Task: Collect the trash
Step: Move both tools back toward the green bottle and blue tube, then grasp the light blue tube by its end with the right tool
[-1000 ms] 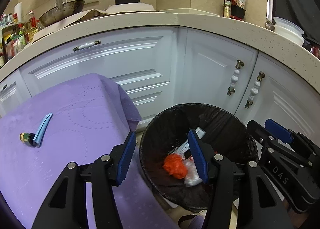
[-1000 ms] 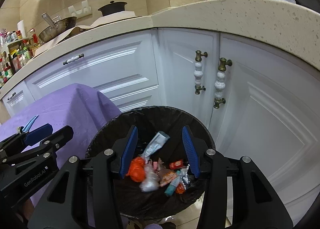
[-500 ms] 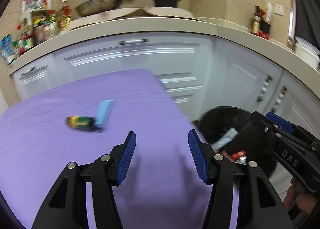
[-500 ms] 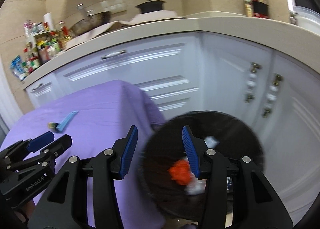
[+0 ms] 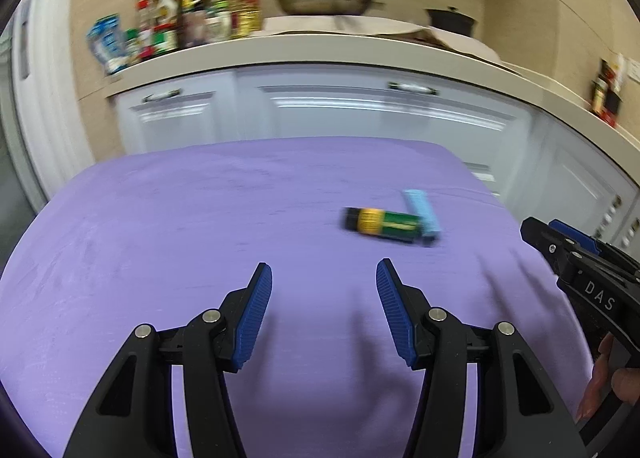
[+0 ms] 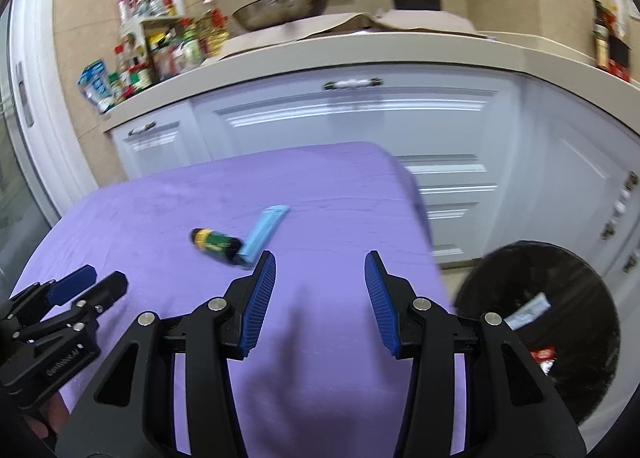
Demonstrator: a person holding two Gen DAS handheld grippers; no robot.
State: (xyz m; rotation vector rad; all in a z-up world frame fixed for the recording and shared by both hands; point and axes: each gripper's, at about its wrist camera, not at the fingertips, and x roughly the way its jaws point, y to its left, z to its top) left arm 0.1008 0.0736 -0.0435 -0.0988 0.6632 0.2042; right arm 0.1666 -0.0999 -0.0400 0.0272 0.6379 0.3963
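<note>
**Two pieces left on the cloth**

Left wrist view: the left gripper [image 5: 324, 310] hangs part open and empty over the purple cloth [image 5: 160, 242]. The bottle [image 5: 384, 224] and blue pack [image 5: 422, 212] lie touching ahead, right.

Right wrist view: the right gripper [image 6: 320, 300], likewise part open and empty, sits between that trash and the bin [image 6: 560, 298], convenient for carrying across.

Even, fairly bright indoor light; soft shadows fall on the purple cloth [image 5: 200, 226] beneath each gripper. Motion blur smears cabinets [image 6: 360, 126], shelf bottles [image 5: 180, 26] and the green bottle [image 5: 384, 224]. Fisheye bends edges, corners vignette black
</note>
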